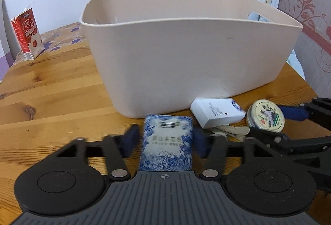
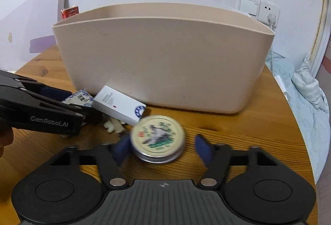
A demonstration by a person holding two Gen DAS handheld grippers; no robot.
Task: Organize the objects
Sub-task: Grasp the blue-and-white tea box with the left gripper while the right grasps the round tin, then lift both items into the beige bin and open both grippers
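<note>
A blue-and-white patterned packet lies on the wooden table between the open fingers of my left gripper; a gap shows on its left side. It also shows in the right wrist view. A round tin with a crane picture lies between the open fingers of my right gripper, its left edge at the left pad; the tin also shows in the left wrist view. A white box and pale clips lie between packet and tin. A beige tub stands just behind them.
A red milk carton stands at the table's far left corner. The table edge drops off at the right, with light bedding beyond. A wall switch and socket sit behind the tub.
</note>
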